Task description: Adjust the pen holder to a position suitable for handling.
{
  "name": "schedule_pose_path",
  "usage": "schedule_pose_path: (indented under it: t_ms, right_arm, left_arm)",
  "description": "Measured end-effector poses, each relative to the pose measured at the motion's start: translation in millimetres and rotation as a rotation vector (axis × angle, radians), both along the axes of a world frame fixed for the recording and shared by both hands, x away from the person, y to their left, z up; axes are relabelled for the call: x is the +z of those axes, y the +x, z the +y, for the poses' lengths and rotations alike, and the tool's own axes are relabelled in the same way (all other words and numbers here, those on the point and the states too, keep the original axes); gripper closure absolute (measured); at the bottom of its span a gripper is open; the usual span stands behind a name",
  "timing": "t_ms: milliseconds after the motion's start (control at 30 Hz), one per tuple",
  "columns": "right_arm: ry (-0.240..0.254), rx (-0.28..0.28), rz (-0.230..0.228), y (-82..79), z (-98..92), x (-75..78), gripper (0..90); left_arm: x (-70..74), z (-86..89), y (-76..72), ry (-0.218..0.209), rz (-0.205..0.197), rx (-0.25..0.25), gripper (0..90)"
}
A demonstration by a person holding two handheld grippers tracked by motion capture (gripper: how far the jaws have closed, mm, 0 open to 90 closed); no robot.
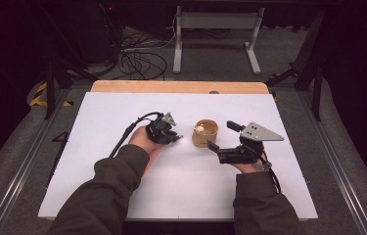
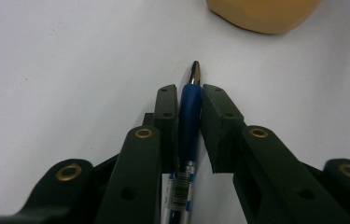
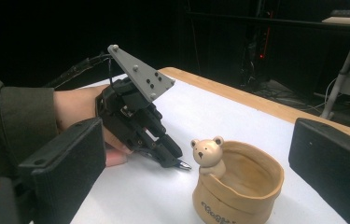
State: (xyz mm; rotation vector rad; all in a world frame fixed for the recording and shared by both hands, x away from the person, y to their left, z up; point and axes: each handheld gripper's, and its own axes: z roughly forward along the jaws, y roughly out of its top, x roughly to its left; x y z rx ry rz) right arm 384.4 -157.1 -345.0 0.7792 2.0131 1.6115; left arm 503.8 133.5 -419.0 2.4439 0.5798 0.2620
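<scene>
**Pen pinched near its tip, risk of swinging on the lift**

The left gripper (image 2: 184, 100) is clenching a blue ballpoint pen (image 2: 189, 112) lying on the white table (image 1: 122, 112), just beside the bear-trimmed cup (image 3: 238, 186). The grip is sitting far forward, so the long barrel may be pivoting or slipping once lifted, and the metal tip could be catching the cup's rim. The pen is showing a blue grip and a barcode label. The right gripper (image 1: 219, 136) is waiting released beside the cup.
</scene>
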Motion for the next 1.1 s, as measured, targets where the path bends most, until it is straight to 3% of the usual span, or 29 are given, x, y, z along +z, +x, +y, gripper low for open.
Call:
schedule_pose_path:
  t_ms: [367, 433, 567, 767, 1100]
  right_arm:
    - [-0.004, -0.007, -0.007, 0.0, 2.7, -1.4, 5.8]
    - [-0.004, -0.007, -0.008, 0.1, 3.2, -1.7, 5.9]
    - [-0.006, -0.008, -0.011, 0.1, 3.8, -1.8, 6.2]
    - [-0.007, -0.005, -0.004, 1.0, 6.5, -4.3, 6.7]
    - [-0.012, 0.011, -0.001, 1.0, 15.6, -7.6, 9.5]
  left_arm:
    - [1.2, -2.6, -3.1, 0.041, -0.052, -0.026, 80.3]
    - [1.5, -2.3, -3.1, 0.059, -0.080, -0.009, 80.3]
    - [2.7, 1.4, -2.1, 0.068, -0.094, -0.005, 80.3]
    - [14.8, 6.1, -4.0, 0.046, -0.144, 0.004, 80.3]
    - [38.3, 11.9, -15.6, -0.045, -0.200, 0.013, 80.2]
